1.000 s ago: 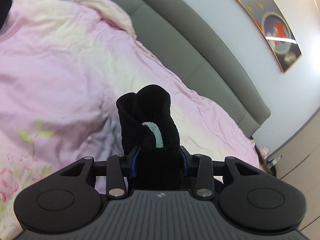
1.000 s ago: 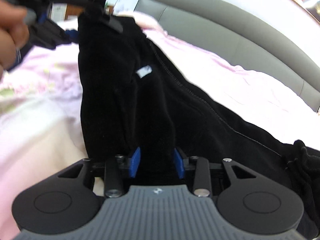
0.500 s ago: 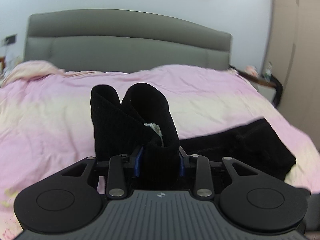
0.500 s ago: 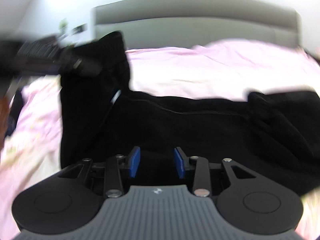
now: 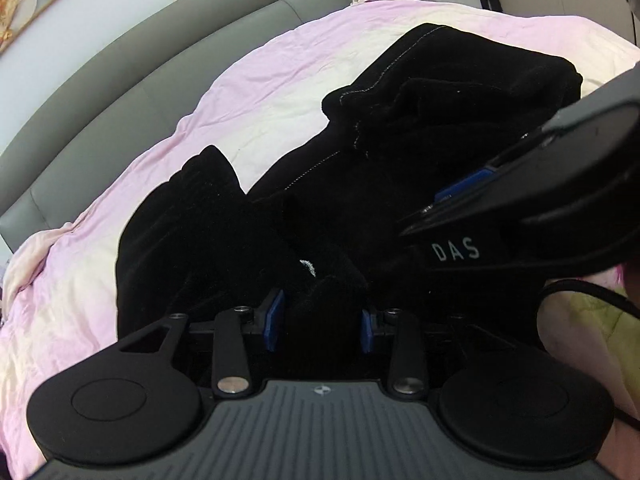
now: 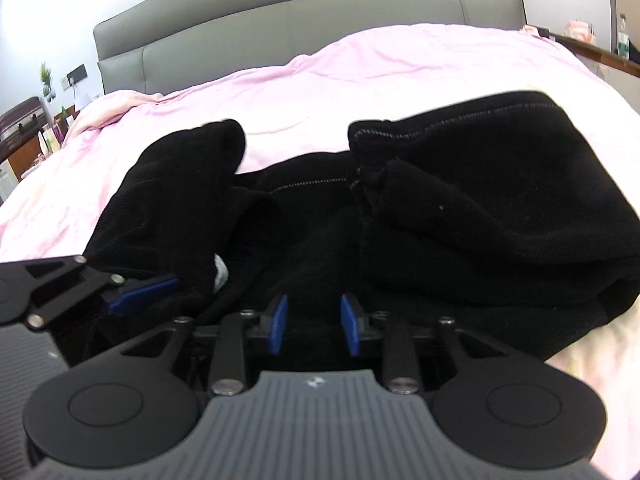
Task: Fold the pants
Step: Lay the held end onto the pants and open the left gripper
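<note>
Between the blue pads of our left gripper (image 5: 322,322) we are pinching a thick bunch of the black pants (image 6: 480,200), apparently at the waistband end. Just to its right, our right gripper (image 6: 312,324) is standing narrowly parted with dark cloth between its pads; whether it is truly gripping, we cannot tell. Ahead of both claws the pants are lying heaped and doubled over on the pink duvet (image 6: 360,64). We are judging one rough fold made, with flattening and a further fold left.
</note>
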{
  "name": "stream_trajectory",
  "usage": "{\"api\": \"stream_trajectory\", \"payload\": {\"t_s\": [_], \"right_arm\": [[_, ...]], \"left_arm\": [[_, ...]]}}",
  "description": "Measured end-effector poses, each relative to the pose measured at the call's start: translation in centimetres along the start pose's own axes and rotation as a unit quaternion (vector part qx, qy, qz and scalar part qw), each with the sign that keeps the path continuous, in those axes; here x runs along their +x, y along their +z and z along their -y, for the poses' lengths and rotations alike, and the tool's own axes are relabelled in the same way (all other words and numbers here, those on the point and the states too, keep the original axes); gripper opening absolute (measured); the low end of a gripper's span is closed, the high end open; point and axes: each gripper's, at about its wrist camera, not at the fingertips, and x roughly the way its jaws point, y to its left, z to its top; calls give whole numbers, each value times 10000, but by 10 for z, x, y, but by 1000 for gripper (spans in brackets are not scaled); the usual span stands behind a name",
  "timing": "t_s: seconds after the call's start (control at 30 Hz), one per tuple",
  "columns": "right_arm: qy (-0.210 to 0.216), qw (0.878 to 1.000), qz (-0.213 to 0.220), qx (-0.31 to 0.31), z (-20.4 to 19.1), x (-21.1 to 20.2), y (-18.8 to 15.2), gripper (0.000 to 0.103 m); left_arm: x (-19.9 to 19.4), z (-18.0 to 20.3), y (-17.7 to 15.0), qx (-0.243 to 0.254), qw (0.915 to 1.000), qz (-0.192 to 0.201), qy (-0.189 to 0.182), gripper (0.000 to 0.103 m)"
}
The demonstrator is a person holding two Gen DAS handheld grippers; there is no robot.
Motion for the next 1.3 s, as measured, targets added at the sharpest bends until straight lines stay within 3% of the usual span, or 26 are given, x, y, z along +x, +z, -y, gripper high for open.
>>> {"api": "stream_trajectory", "payload": {"t_s": [0.13, 0.23, 0.37, 0.53, 0.6, 0.63, 0.77, 0.83, 0.9, 1.0, 1.07, 1.23, 1.3], "right_arm": [[26, 9999, -2, -109, 3, -1, -2, 30], [98, 9999, -4, 19, 4, -2, -4, 31], [241, 9991, 18, 345, 8, -3, -1, 33], [404, 9984, 217, 333, -1, -12, 4, 36], [701, 9966, 341, 252, -12, -15, 11, 37], [851, 9956, 331, 232, -18, -14, 14, 37], [1012, 9947, 120, 132, -39, -3, 26, 38], [1152, 9931, -90, 209, -42, 11, 32, 45], [1327, 9898, -345, 383, -41, 29, 34, 55], [1497, 9849, -577, 647, -39, 53, 37, 55], [1748, 9796, -625, 767, -39, 62, 38, 48], [1733, 9809, -569, 670, -44, 62, 37, 43], [1641, 9839, -479, 524, -46, 56, 36, 29]], "left_arm": [[-17, -10, 1, 45, 9998, 179, -123, 69], [-35, -28, -7, -301, 9988, 197, -333, 72], [-57, -75, -19, -1211, 9910, 398, -410, 74], [-53, -148, -42, -2659, 9630, 221, -368, 90], [-30, -165, -54, -2977, 9532, -289, -452, 88], [-21, -171, -62, -3111, 9479, -483, -494, 82], [0, -189, -95, -3824, 9150, -747, -1045, 84], [6, -191, -97, -4018, 9013, -913, -1339, 89], [10, -185, -97, -4097, 8953, -958, -1462, 90], [12, -178, -95, -4093, 8945, -996, -1496, 94], [13, -178, -97, -4130, 8927, -978, -1516, 94], [16, -180, -104, -4366, 8786, -976, -1672, 95], [15, -181, -106, -4378, 8779, -979, -1673, 95]]}}
